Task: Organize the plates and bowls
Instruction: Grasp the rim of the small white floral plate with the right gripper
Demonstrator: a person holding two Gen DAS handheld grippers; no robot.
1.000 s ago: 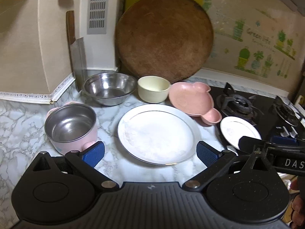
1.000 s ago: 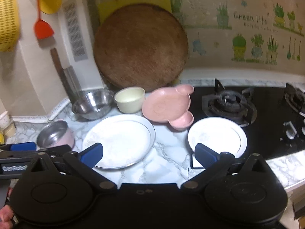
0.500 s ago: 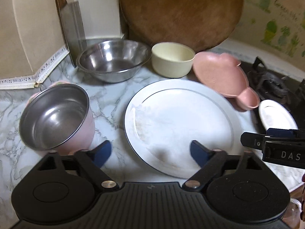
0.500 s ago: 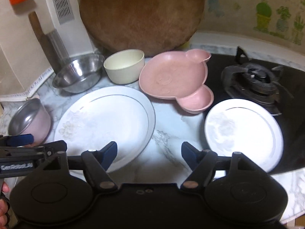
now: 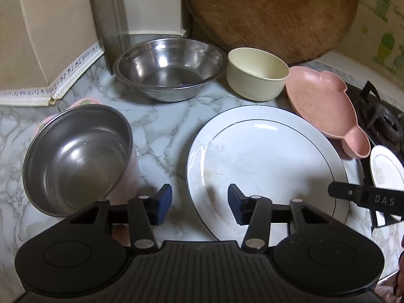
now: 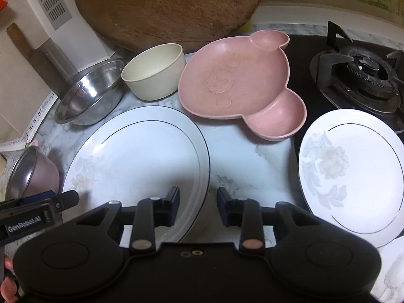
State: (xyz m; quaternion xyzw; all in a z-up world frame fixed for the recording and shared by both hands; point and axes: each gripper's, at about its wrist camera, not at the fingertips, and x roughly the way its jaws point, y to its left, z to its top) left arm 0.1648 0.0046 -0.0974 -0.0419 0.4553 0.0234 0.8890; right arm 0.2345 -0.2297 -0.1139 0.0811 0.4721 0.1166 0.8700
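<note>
A large white plate (image 5: 265, 161) (image 6: 141, 159) lies on the marble counter (image 5: 156, 131). My left gripper (image 5: 199, 205) is open, its fingers straddling the plate's left rim. My right gripper (image 6: 198, 208) is open, its fingers straddling the plate's right rim. A small white flowered plate (image 6: 353, 174) (image 5: 386, 171) lies to the right. A pink pig-shaped dish (image 6: 240, 85) (image 5: 325, 108), a cream bowl (image 6: 155, 72) (image 5: 257, 73), a steel bowl (image 5: 169, 68) (image 6: 88, 93) and a pink steel-lined pot (image 5: 78, 159) (image 6: 30, 174) stand around it.
A round wooden board (image 5: 272, 12) (image 6: 166, 7) leans on the back wall. A cleaver (image 5: 111, 17) stands at the back left. A gas stove (image 6: 358, 73) with burners is on the right. Another white dish edge (image 6: 394, 270) shows at the lower right.
Both grippers have moved forward and down to the large plate's rims. Both jaws have narrowed but stay open.
</note>
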